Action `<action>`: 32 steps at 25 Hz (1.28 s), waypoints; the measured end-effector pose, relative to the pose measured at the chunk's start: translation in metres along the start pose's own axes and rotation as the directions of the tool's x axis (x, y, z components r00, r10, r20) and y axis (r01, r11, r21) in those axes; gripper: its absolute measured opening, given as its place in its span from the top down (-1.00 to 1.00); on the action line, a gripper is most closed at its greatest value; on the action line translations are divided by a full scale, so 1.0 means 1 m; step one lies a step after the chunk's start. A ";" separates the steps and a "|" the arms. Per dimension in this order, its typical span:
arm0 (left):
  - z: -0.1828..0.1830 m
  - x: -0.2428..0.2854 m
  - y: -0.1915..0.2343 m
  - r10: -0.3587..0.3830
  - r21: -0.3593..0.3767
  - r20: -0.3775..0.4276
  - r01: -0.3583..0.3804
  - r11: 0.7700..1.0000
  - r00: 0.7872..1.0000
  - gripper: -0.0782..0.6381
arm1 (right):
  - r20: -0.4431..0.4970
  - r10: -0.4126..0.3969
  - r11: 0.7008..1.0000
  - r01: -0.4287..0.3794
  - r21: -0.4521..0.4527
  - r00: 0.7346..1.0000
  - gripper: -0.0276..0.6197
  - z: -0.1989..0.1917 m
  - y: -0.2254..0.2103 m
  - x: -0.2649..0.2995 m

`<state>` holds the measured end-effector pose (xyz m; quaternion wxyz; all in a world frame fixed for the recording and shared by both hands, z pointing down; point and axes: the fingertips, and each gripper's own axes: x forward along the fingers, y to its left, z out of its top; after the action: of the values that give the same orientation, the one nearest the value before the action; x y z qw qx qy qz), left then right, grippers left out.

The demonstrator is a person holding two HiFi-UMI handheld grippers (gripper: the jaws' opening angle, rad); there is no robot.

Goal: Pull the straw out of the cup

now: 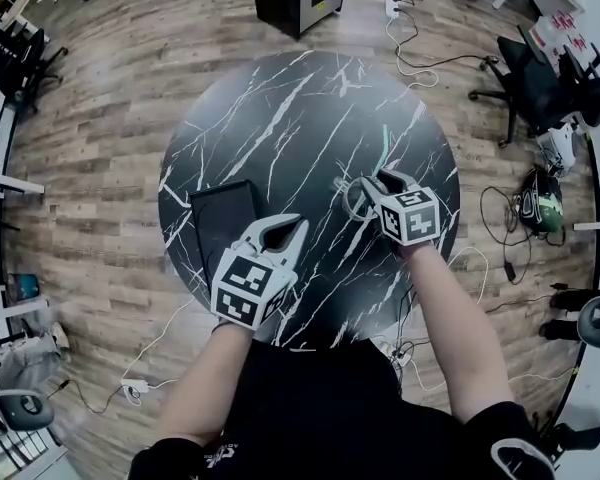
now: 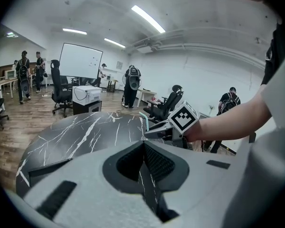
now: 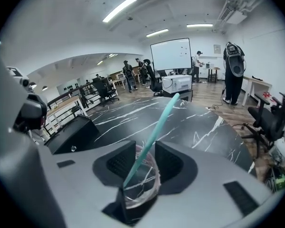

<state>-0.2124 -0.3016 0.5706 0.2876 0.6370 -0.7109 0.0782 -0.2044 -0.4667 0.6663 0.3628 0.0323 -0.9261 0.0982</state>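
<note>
Closest to me, my left hand-held gripper [image 2: 143, 144] hangs low over the near edge of the round black marble worktop [image 1: 280, 118]. Its jaws are brought together at the tips with nothing between them. Just beside it, on its left in the head view, a flat black box [image 1: 225, 213] lies on the worktop.

A little further out and to the right, my right hand-held gripper [image 3: 146, 151] is angled downward, its jaws closed part-way onto a clear cup [image 3: 141, 184]. The pads sit against the cup's two sides, and the cup stands on the worktop. The teal straw [image 3: 154, 132] is in the cup, lower end inside it, leaning up and away from me above the rim.

Beyond the worktop is the wooden floor [image 1: 100, 118], with office chairs [image 1: 535, 83] around it. A whiteboard [image 3: 170, 53] stands at the far end of the room.
</note>
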 end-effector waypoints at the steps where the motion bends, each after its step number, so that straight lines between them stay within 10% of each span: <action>1: 0.000 -0.001 -0.001 0.000 -0.001 0.002 0.000 1.000 1.000 0.75 | 0.001 -0.004 1.000 0.004 -0.003 1.000 0.52 -0.001 0.000 -0.001; 21: 0.025 -0.051 -0.015 -0.039 0.022 0.078 0.037 0.999 0.996 0.75 | 0.153 -0.059 0.993 0.043 0.108 0.986 0.82 0.025 0.020 -0.077; 32: 0.054 -0.081 -0.031 -0.152 0.133 0.144 0.133 0.982 0.978 0.75 | 0.369 -0.138 0.986 0.094 0.135 0.919 0.83 0.067 0.075 -0.187</action>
<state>-0.1979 -0.2626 0.4774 0.1971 0.7071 -0.6771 0.0514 -0.1213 -0.4095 0.4796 0.1809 0.1260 -0.9678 0.1213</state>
